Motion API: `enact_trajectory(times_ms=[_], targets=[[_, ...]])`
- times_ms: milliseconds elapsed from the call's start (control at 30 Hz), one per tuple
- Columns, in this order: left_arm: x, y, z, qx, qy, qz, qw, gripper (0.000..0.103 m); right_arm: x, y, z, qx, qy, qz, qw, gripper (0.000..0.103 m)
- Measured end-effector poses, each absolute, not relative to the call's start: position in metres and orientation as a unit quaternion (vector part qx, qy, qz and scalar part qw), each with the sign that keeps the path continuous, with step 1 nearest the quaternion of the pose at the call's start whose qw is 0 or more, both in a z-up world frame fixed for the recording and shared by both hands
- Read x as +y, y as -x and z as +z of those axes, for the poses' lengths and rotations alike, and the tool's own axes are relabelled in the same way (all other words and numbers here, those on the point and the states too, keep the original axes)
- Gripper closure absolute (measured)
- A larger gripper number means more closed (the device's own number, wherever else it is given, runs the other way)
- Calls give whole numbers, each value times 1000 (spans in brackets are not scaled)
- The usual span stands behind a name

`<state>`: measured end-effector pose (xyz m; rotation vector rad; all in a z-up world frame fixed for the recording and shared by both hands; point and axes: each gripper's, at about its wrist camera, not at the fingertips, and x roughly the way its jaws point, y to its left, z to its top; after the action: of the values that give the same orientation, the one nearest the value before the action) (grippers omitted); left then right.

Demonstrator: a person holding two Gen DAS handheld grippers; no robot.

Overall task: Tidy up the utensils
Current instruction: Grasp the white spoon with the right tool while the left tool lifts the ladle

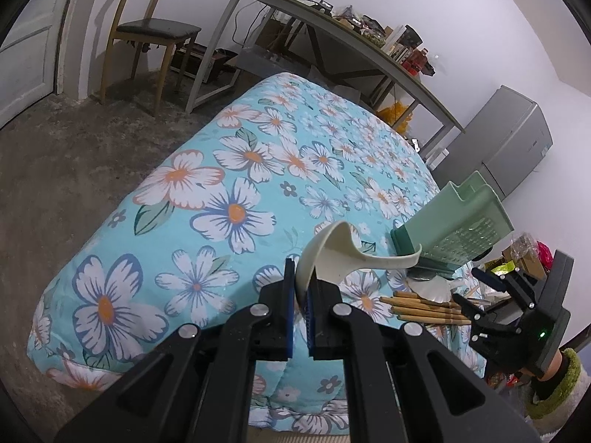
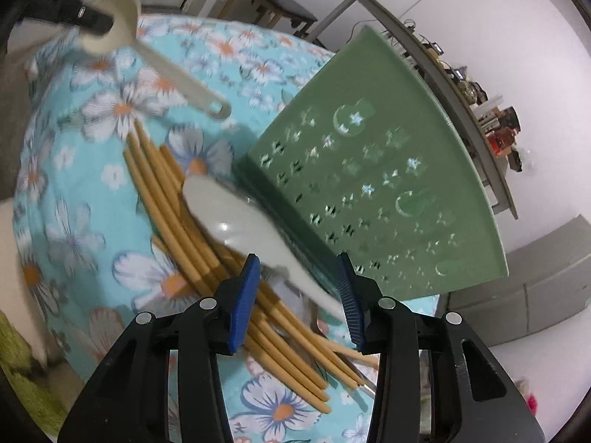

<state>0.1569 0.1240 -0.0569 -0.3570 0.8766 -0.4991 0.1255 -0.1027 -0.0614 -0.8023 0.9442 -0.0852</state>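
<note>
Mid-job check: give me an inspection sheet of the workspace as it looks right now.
Surface: floral quilt over a bed or table.
Job's things: cream ladle held up by its bowl; bamboo chopsticks bundled on the quilt; white spoon lying across them; green utensil holder beside them.
Clutter: a metal utensil tip shows under the chopsticks.
Grippers: left gripper shut on the ladle; right gripper open, straddling the white spoon's handle.
Cables: wires on the grey desk.
Surroundings: wooden chair, grey cabinet, door, bare floor.
</note>
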Motion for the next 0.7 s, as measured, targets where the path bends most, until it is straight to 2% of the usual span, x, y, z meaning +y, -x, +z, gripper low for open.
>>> enact_trajectory(times_ms=[467, 567, 700], targets=[[126, -158, -58, 418, 171, -233, 861, 99, -58, -101, -86, 396, 452, -8, 799, 65], [126, -157, -59, 419, 169, -233, 861, 99, -49, -97, -91, 385, 464, 2, 798, 73], [126, -158, -58, 419, 169, -233, 862, 99, -43, -101, -89, 374, 483, 14, 792, 89]])
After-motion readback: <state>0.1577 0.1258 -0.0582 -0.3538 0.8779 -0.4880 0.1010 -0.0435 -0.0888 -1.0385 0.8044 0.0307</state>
